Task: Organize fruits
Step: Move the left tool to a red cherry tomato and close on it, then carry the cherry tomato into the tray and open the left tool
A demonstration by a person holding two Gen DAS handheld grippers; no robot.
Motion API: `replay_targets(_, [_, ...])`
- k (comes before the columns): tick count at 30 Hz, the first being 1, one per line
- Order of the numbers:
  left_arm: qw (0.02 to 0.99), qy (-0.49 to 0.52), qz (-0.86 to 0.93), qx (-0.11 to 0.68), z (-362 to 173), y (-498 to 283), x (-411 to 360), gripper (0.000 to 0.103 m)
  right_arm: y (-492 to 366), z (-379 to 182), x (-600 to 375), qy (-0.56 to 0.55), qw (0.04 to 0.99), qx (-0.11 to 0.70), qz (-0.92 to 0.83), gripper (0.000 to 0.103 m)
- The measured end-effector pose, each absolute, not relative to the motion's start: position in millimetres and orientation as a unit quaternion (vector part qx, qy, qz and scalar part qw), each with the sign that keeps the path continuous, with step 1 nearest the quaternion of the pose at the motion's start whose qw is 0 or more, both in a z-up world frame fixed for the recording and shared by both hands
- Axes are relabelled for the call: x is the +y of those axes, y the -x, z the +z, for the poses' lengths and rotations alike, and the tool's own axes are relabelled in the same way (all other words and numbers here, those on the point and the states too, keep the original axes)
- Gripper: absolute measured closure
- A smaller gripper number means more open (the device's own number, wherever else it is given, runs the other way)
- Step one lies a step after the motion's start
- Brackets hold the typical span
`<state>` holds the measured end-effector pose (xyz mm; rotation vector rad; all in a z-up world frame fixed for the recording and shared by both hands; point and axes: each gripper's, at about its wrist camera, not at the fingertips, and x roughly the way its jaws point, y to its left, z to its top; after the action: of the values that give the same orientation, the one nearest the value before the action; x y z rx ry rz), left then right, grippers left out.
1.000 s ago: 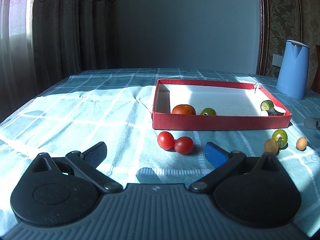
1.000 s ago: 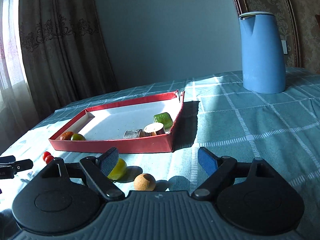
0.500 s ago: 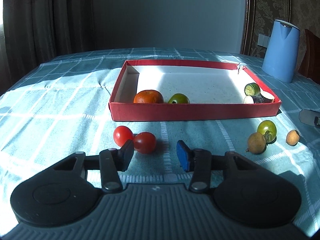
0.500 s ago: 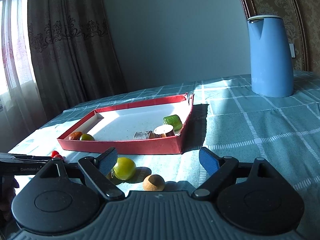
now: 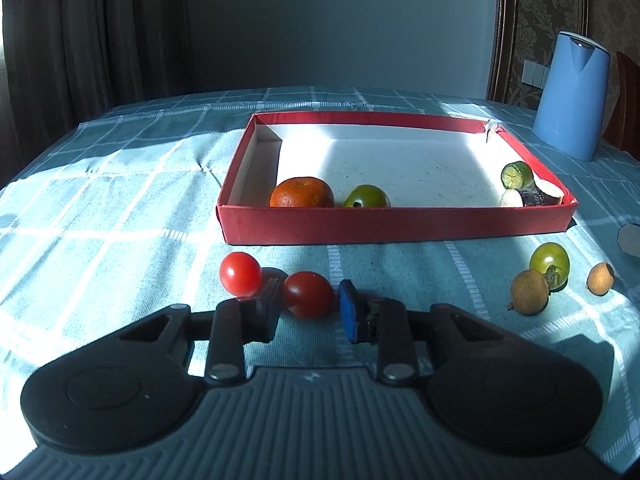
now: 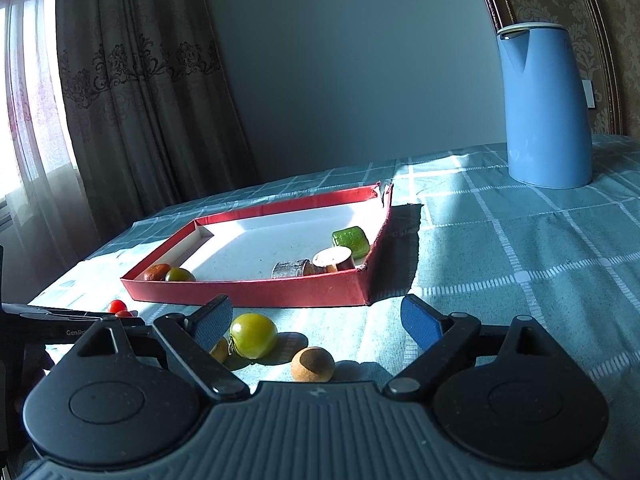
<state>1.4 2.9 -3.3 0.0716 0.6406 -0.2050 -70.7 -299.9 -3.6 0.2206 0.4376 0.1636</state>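
Note:
My left gripper (image 5: 308,308) has its jaws closing on a red cherry tomato (image 5: 308,294) on the tablecloth, with both pads touching its sides. A second red tomato (image 5: 240,279) lies just left of the left finger. Behind them the red box (image 5: 400,226) holds an orange (image 5: 302,198), a green tomato (image 5: 367,197), a cucumber piece (image 5: 517,174) and an eggplant piece (image 5: 536,197). My right gripper (image 6: 316,320) stands open in front of the box (image 6: 248,292). Ahead of its fingers lie a green tomato (image 6: 253,335) and a brown fruit (image 6: 312,364); nothing is held.
A blue kettle (image 6: 546,108) stands at the back right of the checked tablecloth. Another brown fruit (image 5: 529,292) sits beside the loose green tomato (image 5: 550,260), and a smaller one (image 5: 600,279) lies to their right. Curtains hang at the left.
The left gripper moved forward and down to the red tomatoes, and its jaws went from wide open to closed on the right-hand one. The right gripper stayed where it was, open.

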Motion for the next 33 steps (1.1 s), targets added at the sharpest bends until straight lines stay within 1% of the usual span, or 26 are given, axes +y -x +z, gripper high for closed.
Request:
replay_targets(7, [0.945, -0.039, -0.098, 0.311, -4, 1, 1, 0.079, 71, -3, -296, -0.103, 0.964, 0.235, 0.067, 0.011])
replay_targets(11, [0.945, -0.040, -0.094, 0.311, -3, 2, 1, 0.079, 78, -7, -296, -0.102, 0.958, 0.263, 0.044, 0.011])
replay_targets(16, [0.947, -0.028, -0.080, 0.309, 1, 5, 0, 0.079, 83, -11, -283, -0.057, 0.949, 0.310, 0.013, 0.011])
replay_targets(19, [0.952, -0.030, -0.066, 0.299, 8, 10, -4, 0.079, 76, -16, -275, -0.032, 0.942, 0.334, -0.002, 0.009])
replay_targets(21, [0.955, -0.038, -0.053, 0.289, 12, 12, -7, 0.079, 73, -18, -270, -0.018, 0.940, 0.341, 0.000, 0.002])
replay_targets(22, [0.957, -0.042, -0.048, 0.282, 16, 14, -9, 0.079, 73, -18, -269, -0.015, 0.939, 0.343, 0.002, 0.001])
replay_targets(33, [0.967, -0.062, -0.025, 0.245, 49, -1, -29, 0.079, 71, -18, -273, -0.028, 0.938, 0.345, 0.006, 0.001])
